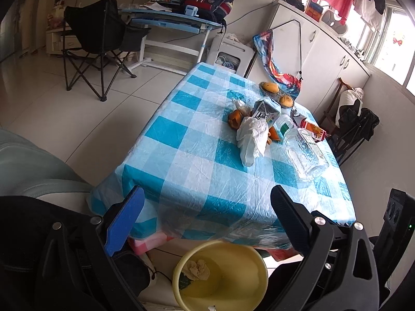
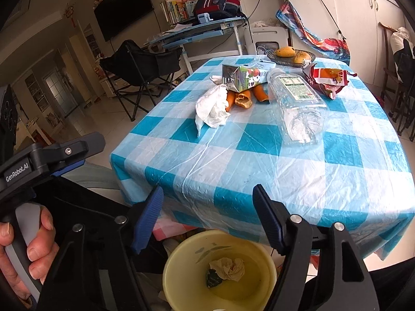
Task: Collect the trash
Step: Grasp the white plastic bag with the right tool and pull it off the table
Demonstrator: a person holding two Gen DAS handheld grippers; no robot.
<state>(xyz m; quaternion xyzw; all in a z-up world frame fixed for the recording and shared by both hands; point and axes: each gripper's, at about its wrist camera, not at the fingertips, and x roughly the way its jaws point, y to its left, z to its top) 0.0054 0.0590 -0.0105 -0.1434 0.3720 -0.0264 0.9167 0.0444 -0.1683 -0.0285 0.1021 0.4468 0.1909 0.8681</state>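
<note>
Both tongs, left gripper (image 1: 207,207) and right gripper (image 2: 207,207), are held apart (empty) above one yellow bin (image 2: 269,264); one bottle (image 2: 295,103) and one tissue (image 2: 211,107) are seen farther off.

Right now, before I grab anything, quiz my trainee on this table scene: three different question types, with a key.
1. True or false: the clear plastic bottle stands upright.
2. What lies in the yellow bin? A) crumpled paper wad B) milk carton C) snack wrapper
3. Fill in: both the left gripper and right gripper are ____.

Key: 1 false, it lies on its side; 2 A; 3 open.
</note>
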